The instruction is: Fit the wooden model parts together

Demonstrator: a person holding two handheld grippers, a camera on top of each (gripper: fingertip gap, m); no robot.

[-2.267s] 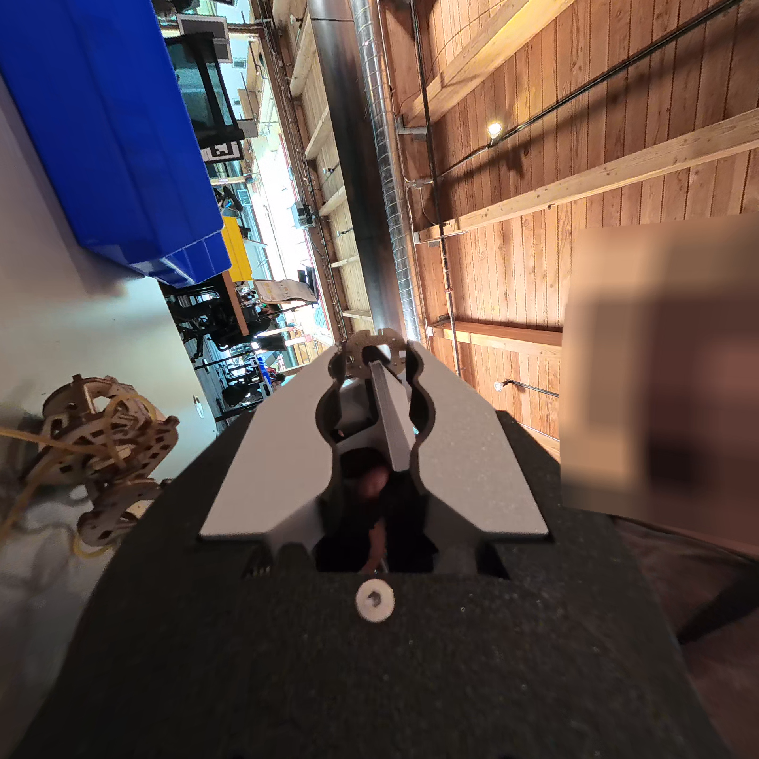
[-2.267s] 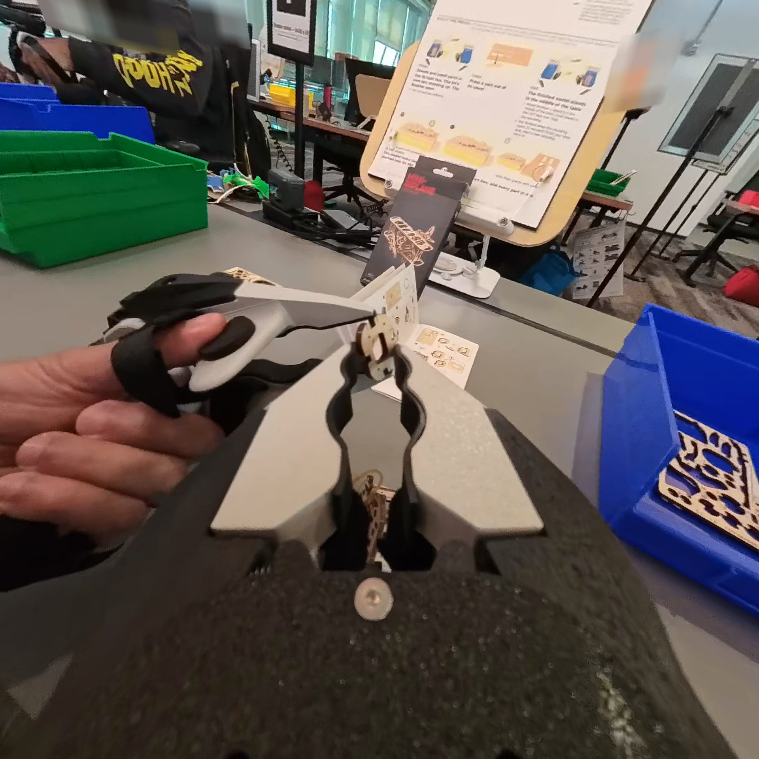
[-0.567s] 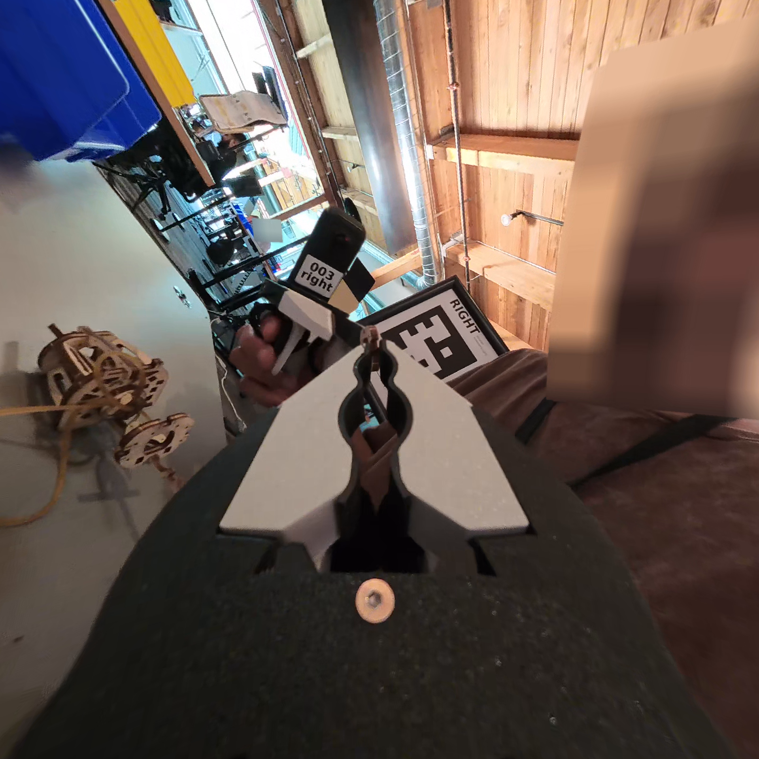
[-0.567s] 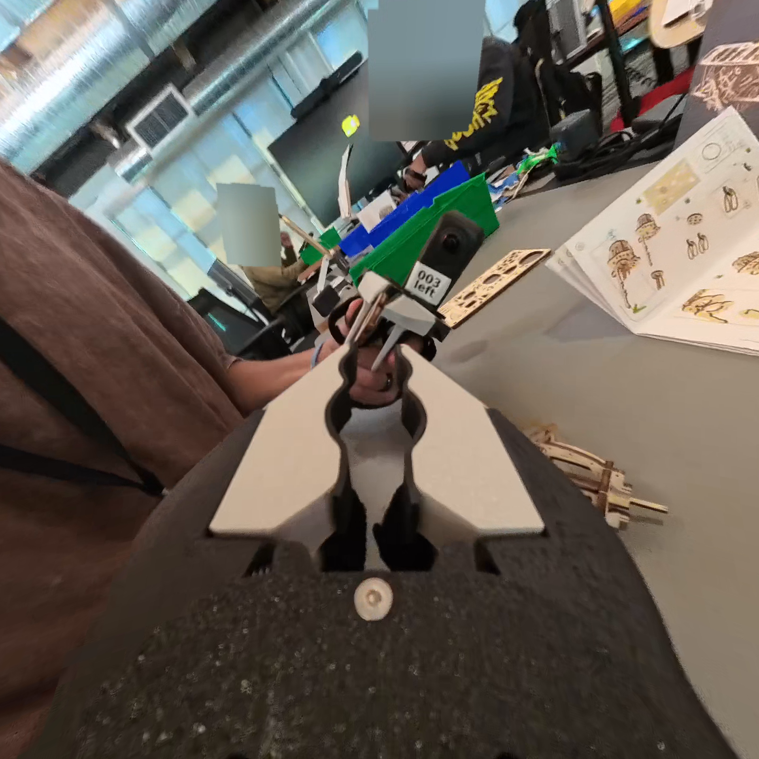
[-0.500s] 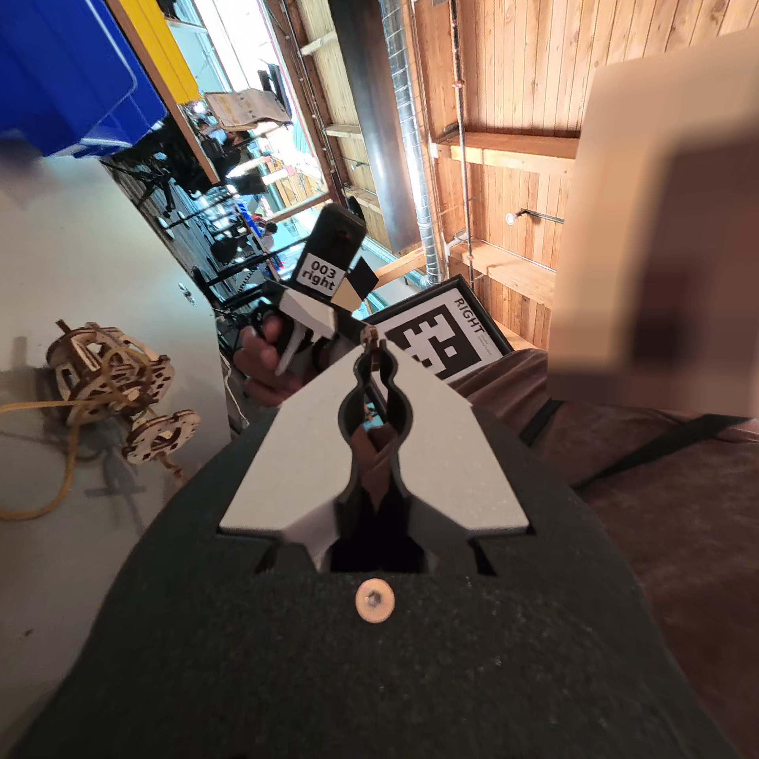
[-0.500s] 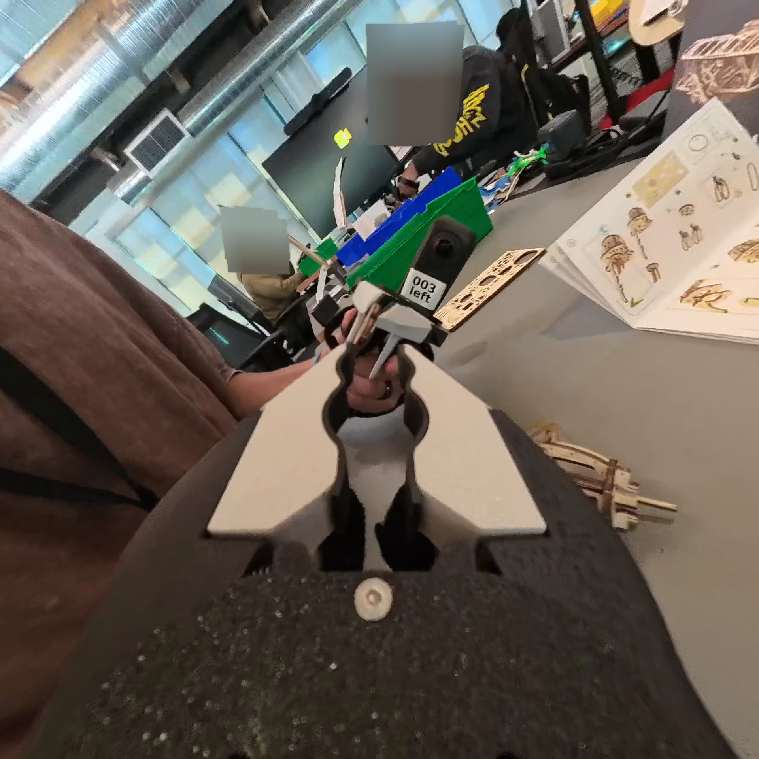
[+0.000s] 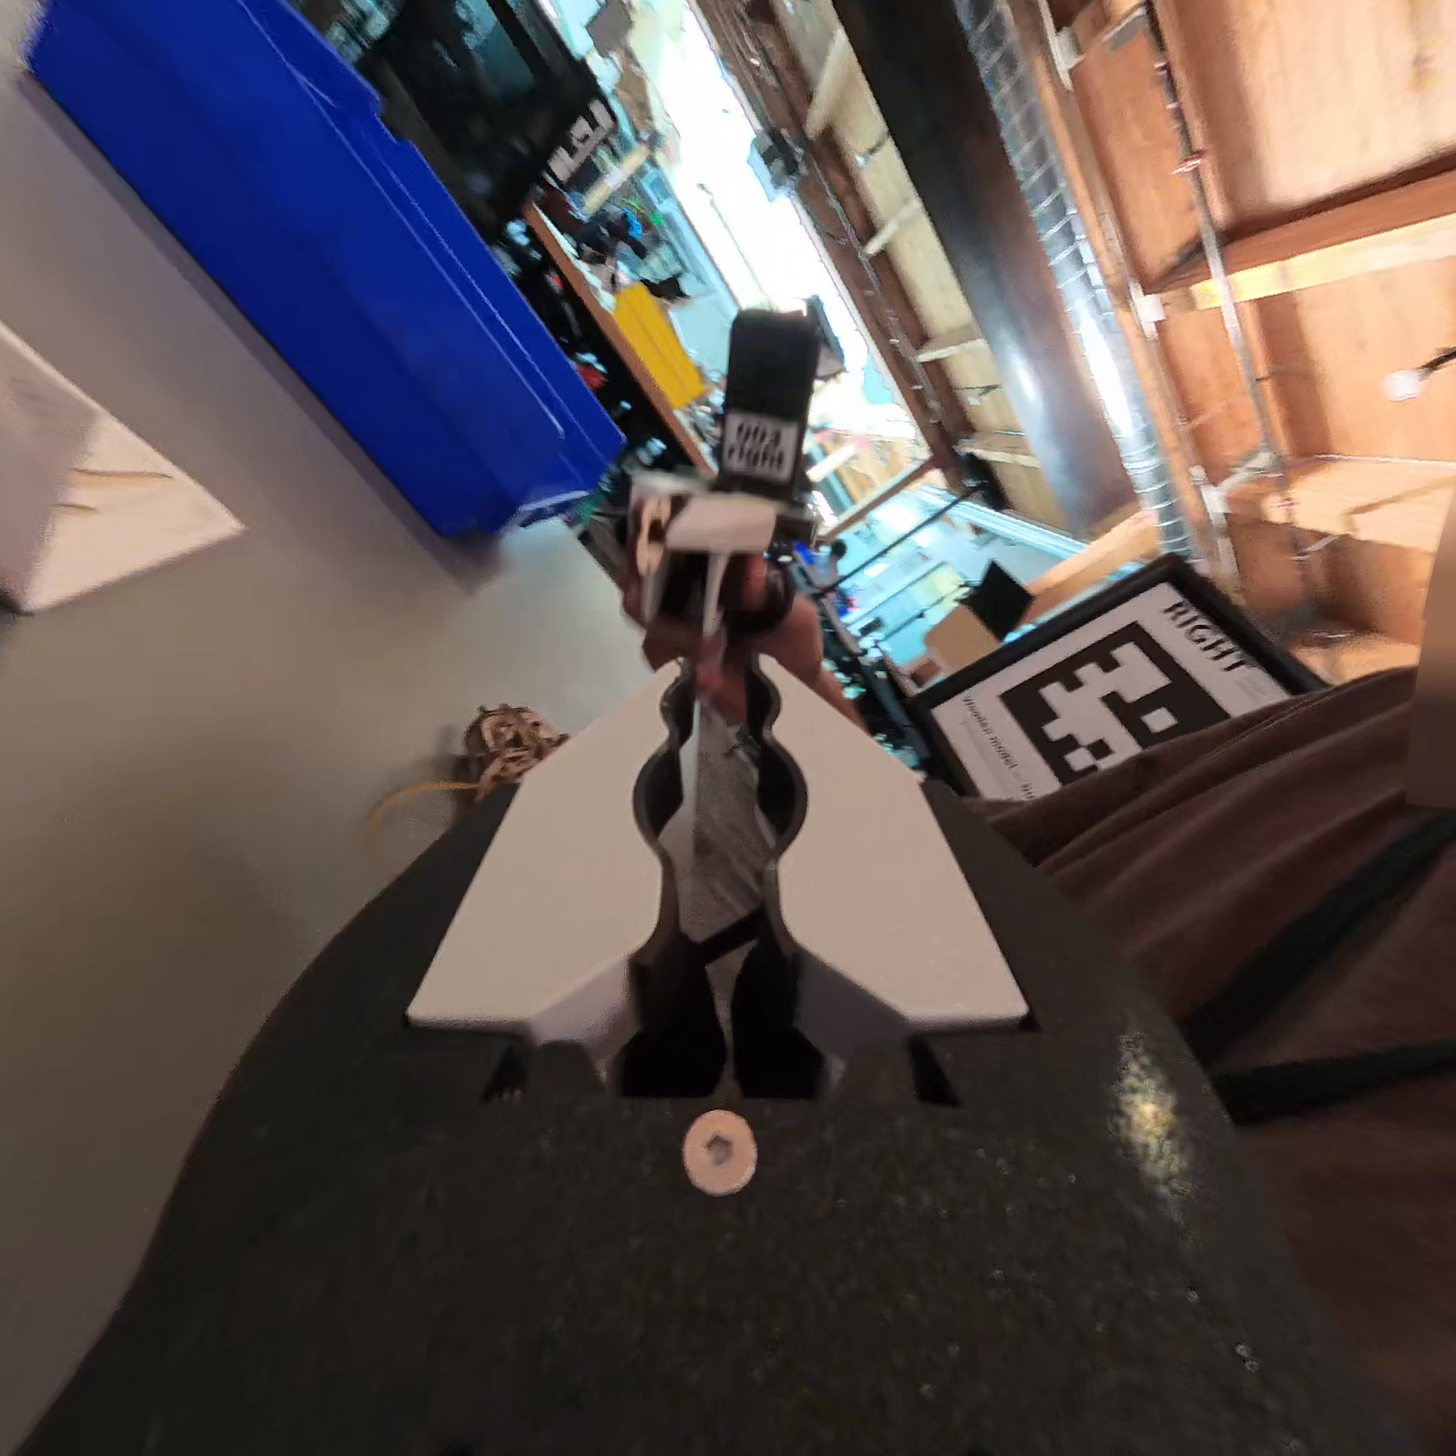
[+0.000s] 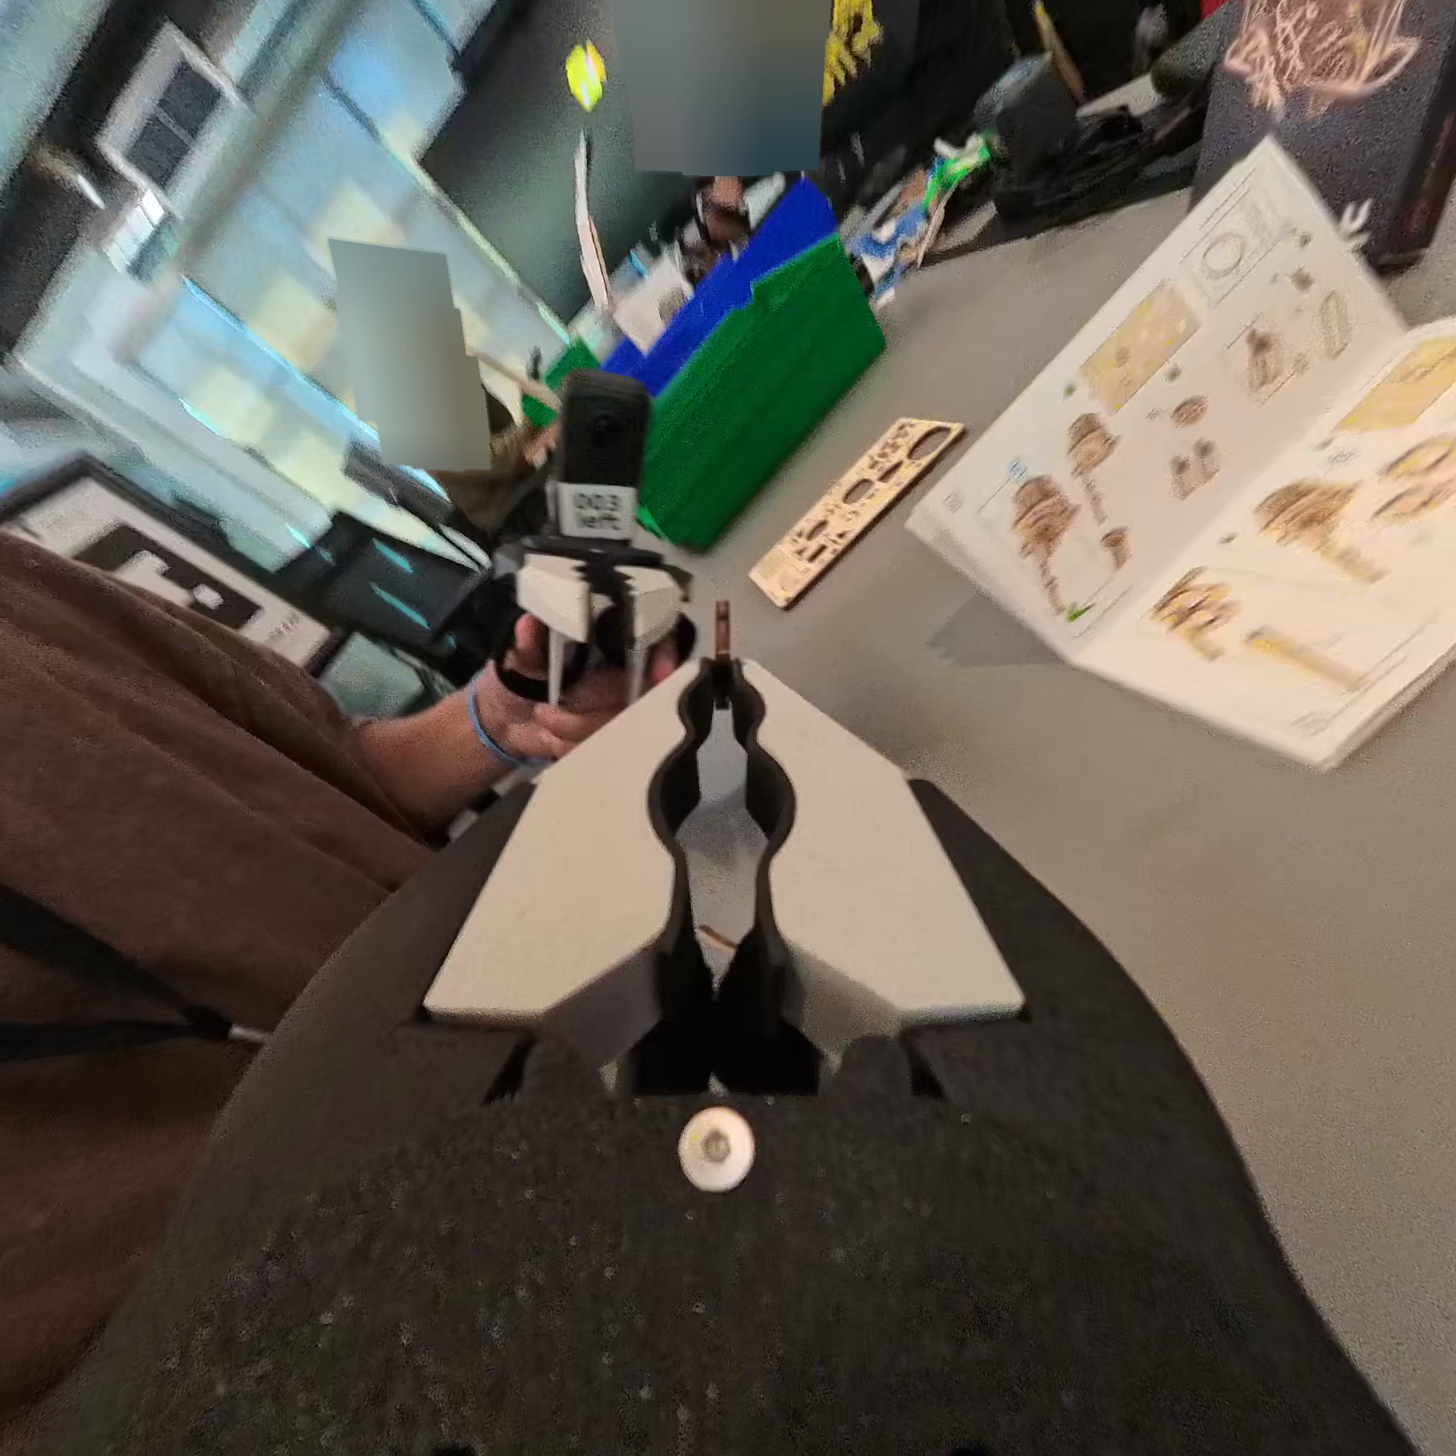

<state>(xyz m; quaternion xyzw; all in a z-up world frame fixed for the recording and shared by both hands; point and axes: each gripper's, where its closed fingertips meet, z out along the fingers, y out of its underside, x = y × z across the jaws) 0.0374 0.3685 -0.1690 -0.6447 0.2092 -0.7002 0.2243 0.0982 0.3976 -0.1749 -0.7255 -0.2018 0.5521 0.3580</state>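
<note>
The right gripper [image 8: 721,684] pinches a small, thin brown wooden piece [image 8: 720,630] at its fingers' tips; it looks light and brittle, best held flat-faced. The left gripper's [image 7: 715,684] fingers are spread, empty.

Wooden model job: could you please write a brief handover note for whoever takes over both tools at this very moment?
Left tool: open, empty, in the air.
Right tool: shut on a small wooden part, raised off the table.
Partly built model lies on the table; parts sheet and instruction booklet lie farther back.
Done: part picked up.
Left: fit it to the model, probably; check the booklet first.
</note>
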